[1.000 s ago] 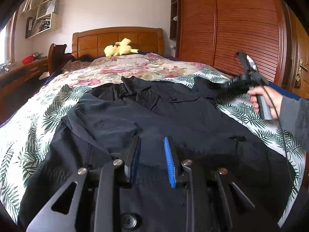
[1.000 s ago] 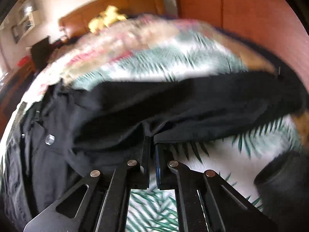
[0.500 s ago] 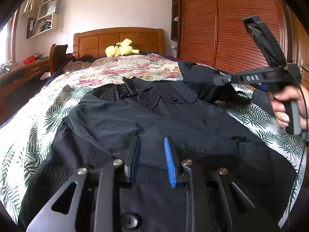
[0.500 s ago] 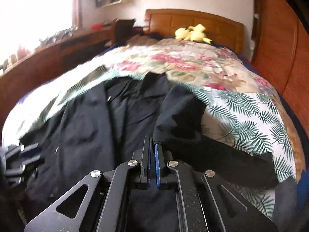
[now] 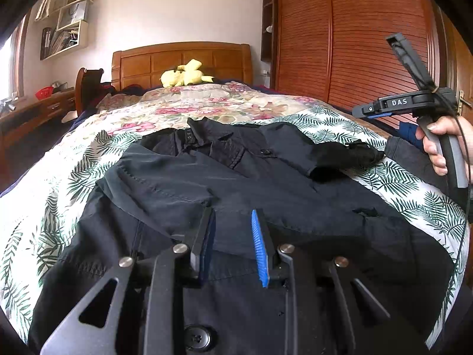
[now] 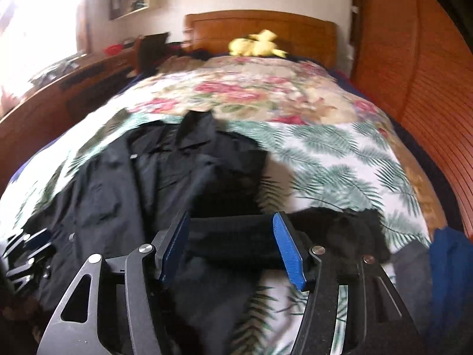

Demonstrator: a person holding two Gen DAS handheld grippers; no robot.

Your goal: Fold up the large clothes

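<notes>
A large black jacket (image 5: 236,189) lies spread, front up, on the leaf-patterned bed cover (image 5: 44,195). Its right sleeve (image 5: 334,156) is folded back across the shoulder area and rests loose. My left gripper (image 5: 232,233) is open and empty, low over the jacket's lower front. My right gripper (image 6: 230,251) is open and empty above the sleeve (image 6: 233,242); it also shows in the left wrist view (image 5: 369,109), held up at the right of the bed. The jacket fills the left half of the right wrist view (image 6: 147,183).
A yellow plush toy (image 5: 184,74) sits by the wooden headboard (image 5: 180,59). A wooden wardrobe (image 5: 354,38) runs along the right side. A desk (image 5: 32,112) and a chair (image 5: 88,88) stand at the left. Blue and grey cloth (image 6: 443,272) lies at the bed's right edge.
My right gripper carried the sleeve inward over the jacket, opened and let it go, then lifted away. The sleeve now rests folded. My left gripper has not moved.
</notes>
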